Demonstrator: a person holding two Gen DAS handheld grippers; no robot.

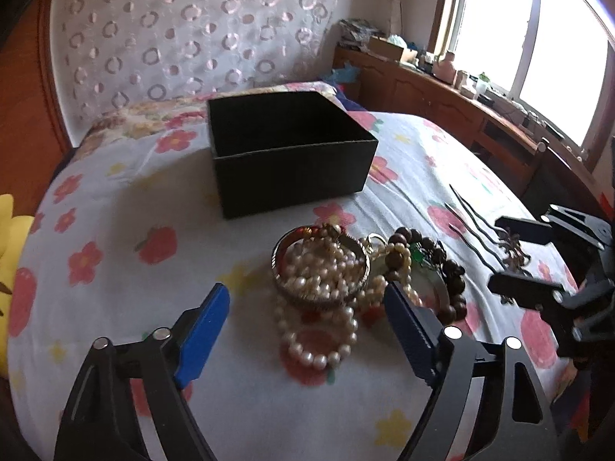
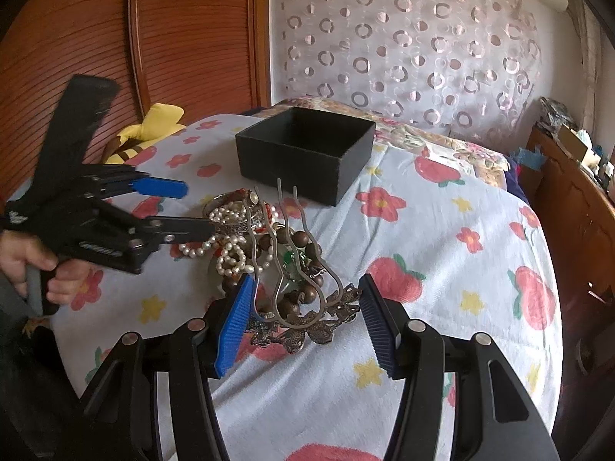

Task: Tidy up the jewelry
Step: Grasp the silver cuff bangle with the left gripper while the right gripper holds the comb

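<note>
my left gripper [image 1: 307, 330] is spread wide around the pearl strand [image 1: 321, 303], black box [image 1: 288, 150] beyond it; my right gripper [image 2: 303, 322] gapes either side of the hair comb [image 2: 296, 307] (no contact), wooden beads [image 2: 296, 242] just ahead

The box [image 1: 292, 169] is plain matte black. The bedsheet [image 1: 127, 199] is white, printed with red-pink flowers, strawberries and small yellow stars. The pearls [image 1: 319, 269] are cream-white; the bead bracelet [image 2: 303, 242] is dark brown — one green piece among it. The hair comb [image 2: 292, 307] is dull bronze-grey. The curtain [image 2: 403, 38] is pale, patterned with pink-grey rings.
</note>
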